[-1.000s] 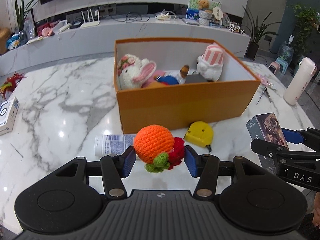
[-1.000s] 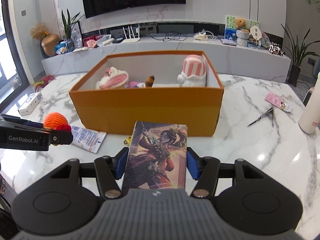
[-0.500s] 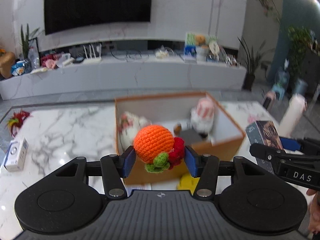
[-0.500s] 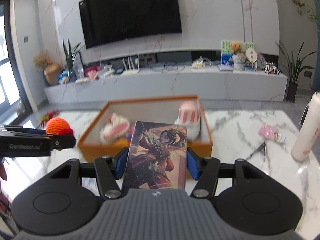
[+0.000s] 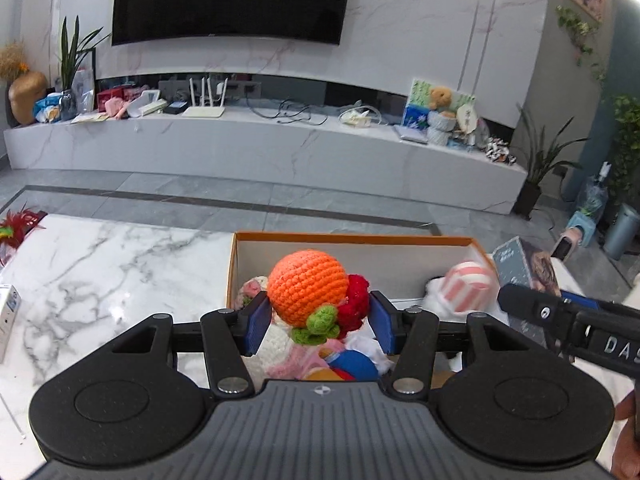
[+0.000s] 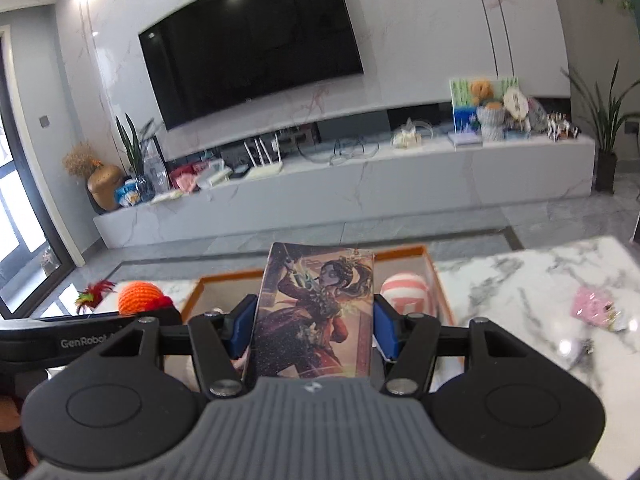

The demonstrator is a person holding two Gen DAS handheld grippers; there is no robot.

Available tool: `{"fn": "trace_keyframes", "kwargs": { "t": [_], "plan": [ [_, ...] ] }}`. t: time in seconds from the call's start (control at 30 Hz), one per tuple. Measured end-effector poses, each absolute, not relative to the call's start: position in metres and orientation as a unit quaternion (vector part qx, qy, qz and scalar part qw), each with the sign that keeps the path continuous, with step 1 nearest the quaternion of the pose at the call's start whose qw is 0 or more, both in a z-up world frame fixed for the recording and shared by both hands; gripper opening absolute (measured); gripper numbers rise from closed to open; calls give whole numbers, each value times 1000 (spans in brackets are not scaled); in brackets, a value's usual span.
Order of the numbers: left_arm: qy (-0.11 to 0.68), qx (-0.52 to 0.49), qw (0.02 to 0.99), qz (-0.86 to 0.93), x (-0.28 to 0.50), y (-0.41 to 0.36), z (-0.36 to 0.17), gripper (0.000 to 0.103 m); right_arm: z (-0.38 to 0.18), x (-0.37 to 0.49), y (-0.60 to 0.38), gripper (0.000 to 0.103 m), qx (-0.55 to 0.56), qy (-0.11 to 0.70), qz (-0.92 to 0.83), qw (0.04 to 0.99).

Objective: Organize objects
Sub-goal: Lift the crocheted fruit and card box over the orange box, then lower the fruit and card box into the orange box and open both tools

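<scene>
Left gripper (image 5: pixel 318 322) pinches a crocheted orange toy (image 5: pixel 308 293) over the orange box (image 5: pixel 352 238); right gripper (image 6: pixel 314 330) clamps an illustrated card box (image 6: pixel 318 308) above it. Plush toys already lie inside; both releases remain, and more items wait on the marble surface (image 5: pixel 120 264).

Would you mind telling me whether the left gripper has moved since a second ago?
Yes. The left gripper, shut on the crochet orange, has come forward over the orange box; earlier it was short of the box's near wall.
</scene>
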State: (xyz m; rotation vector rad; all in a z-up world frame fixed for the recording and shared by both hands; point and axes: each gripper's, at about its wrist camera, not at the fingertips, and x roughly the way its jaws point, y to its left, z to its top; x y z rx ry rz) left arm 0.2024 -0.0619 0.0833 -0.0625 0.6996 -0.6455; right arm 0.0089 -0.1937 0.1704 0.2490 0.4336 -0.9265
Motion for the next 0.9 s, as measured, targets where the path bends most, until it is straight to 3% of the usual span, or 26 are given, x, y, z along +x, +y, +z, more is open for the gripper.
{"fn": "trace_keyframes", "kwargs": {
  "t": [0.5, 0.9],
  "plan": [
    [392, -20, 852, -345, 233, -120, 38, 61, 106, 29, -256, 61, 129, 307, -447, 830],
    [420, -28, 838, -348, 245, -135, 25, 61, 99, 29, -269, 61, 143, 296, -442, 835]
  ]
}}
